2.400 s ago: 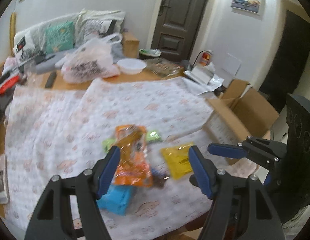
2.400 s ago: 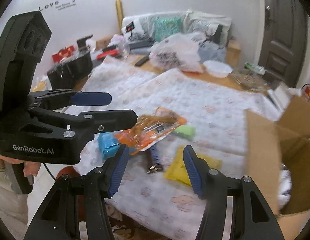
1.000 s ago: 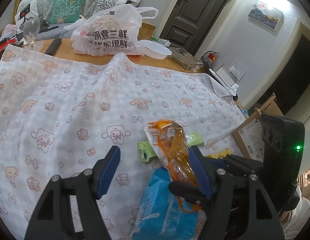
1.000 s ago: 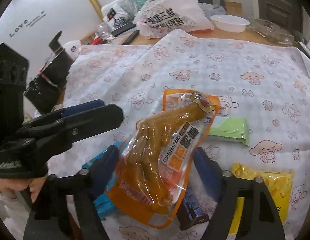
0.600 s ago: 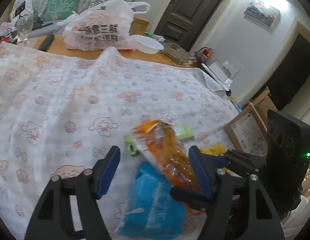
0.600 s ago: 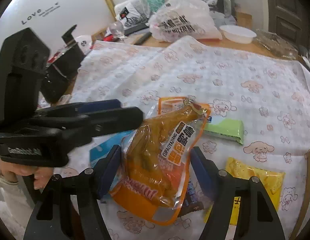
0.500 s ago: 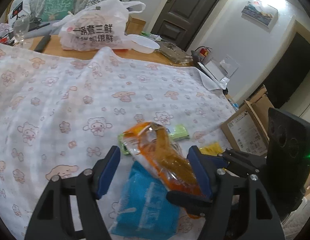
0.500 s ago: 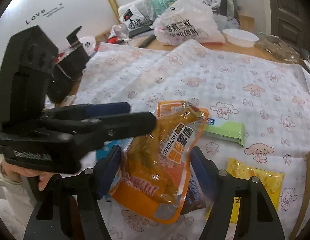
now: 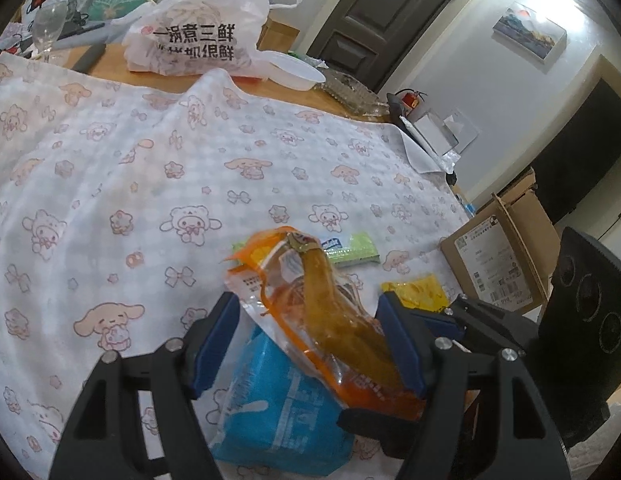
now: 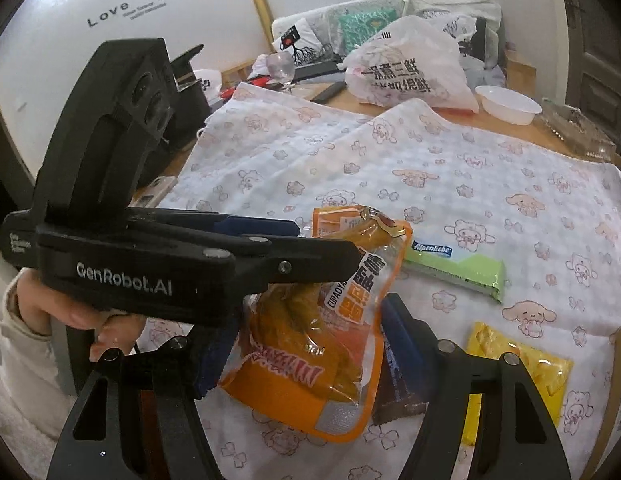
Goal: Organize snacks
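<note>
An orange chicken-leg snack packet hangs tilted above the cartoon-print tablecloth. My right gripper is shut on the packet, with its blue pads pressing both side edges. My left gripper is open, and the orange packet passes between its fingers without being pinched. In the right wrist view the left gripper reaches in from the left over the packet's top. Under the packet lie a blue packet and a dark bar. A green candy bar and a yellow packet lie to the right.
An open cardboard box stands off the table's right edge. At the far end stand a white plastic bag, a white bowl and a wine glass. A person's hand holds the left gripper's handle.
The right gripper's jaws have narrowed onto the orange packet and raised it off the cloth, so it now stands tilted above the blue packet. The left gripper has stayed open and barely moved.
</note>
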Available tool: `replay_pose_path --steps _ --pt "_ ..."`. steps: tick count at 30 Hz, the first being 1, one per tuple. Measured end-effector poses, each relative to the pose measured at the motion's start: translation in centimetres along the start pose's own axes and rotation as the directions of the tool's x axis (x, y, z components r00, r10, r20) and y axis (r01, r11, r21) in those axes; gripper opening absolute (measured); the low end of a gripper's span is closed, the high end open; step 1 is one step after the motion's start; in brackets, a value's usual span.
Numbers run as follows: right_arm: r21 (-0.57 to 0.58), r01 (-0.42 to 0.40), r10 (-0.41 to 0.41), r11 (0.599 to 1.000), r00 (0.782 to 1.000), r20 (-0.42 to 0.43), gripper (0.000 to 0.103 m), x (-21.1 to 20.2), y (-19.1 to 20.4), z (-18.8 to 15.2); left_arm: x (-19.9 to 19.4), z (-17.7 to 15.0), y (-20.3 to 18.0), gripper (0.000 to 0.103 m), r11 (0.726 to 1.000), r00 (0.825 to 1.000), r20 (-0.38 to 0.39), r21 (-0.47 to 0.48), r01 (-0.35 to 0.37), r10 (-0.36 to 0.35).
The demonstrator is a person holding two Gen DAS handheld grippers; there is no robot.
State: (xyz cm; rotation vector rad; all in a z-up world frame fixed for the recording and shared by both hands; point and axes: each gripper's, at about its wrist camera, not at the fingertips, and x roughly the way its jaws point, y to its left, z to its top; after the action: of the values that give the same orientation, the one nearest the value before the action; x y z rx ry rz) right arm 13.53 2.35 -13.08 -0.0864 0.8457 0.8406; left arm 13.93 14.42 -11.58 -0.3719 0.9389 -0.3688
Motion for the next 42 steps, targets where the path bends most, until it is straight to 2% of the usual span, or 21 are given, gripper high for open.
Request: replay_pose_path --steps 4,8,11,12,16,22,26,30,34,35,39,42 --pt "-0.011 -0.004 0.004 1.0 0.999 -0.033 0.069 0.4 -0.1 0.0 0.5 -0.1 0.0 0.068 1.0 1.0 -0.02 0.016 -0.009 0.009" --pt "0.02 -0.021 0.022 1.0 0.999 -0.047 0.072 0.4 -0.6 0.2 0.2 0.1 0.3 0.068 1.0 1.0 -0.003 0.004 -0.022 0.022" --pt "0.065 -0.002 0.006 0.998 0.998 -0.062 0.083 0.7 -1.4 0.4 -0.6 0.5 0.9 0.068 1.0 0.999 0.029 -0.021 -0.02 0.02" --pt "0.081 -0.001 0.007 0.997 0.998 -0.069 0.085 0.9 -1.7 0.4 -0.9 0.6 1.1 0.068 0.999 0.999 0.037 -0.026 -0.022 0.023" --pt "0.112 -0.026 0.034 0.993 0.997 -0.068 0.085 1.4 -2.3 0.4 -1.1 0.7 1.5 0.068 0.999 0.999 0.039 -0.03 -0.031 0.032" --pt "0.194 0.009 0.007 0.981 0.996 -0.085 0.084 1.8 -3.8 0.5 -1.1 0.6 1.5 0.068 0.999 0.999 0.042 -0.036 -0.034 0.035" --pt "0.254 0.004 0.021 0.967 0.995 -0.097 0.084 2.6 -4.5 1.2 -1.3 1.0 1.6 0.068 0.999 0.998 0.053 -0.038 -0.037 0.039" --pt "0.257 0.051 -0.022 0.965 0.993 -0.115 0.084 4.0 -4.1 2.0 -1.4 1.3 1.6 0.068 0.998 0.997 0.059 -0.035 -0.049 0.051" --pt "0.226 0.097 -0.078 0.969 0.993 -0.09 0.086 4.4 -3.5 2.4 -1.2 1.4 2.0 0.068 0.997 0.996 0.053 -0.038 -0.064 0.066" --pt "0.21 0.108 -0.094 0.972 0.993 -0.078 0.085 4.4 -3.3 2.5 -1.1 1.4 2.0 0.068 0.997 0.996 0.05 -0.039 -0.067 0.069" --pt "0.171 0.086 -0.078 0.982 0.995 -0.055 0.064 3.7 -2.9 2.5 -0.9 1.4 2.0 0.068 0.997 0.997 0.041 -0.038 -0.064 0.065" --pt "0.134 0.067 -0.06 0.989 0.996 -0.061 0.063 3.3 -2.7 2.3 -0.8 1.3 1.8 0.068 0.998 0.998 0.038 -0.036 -0.058 0.059"
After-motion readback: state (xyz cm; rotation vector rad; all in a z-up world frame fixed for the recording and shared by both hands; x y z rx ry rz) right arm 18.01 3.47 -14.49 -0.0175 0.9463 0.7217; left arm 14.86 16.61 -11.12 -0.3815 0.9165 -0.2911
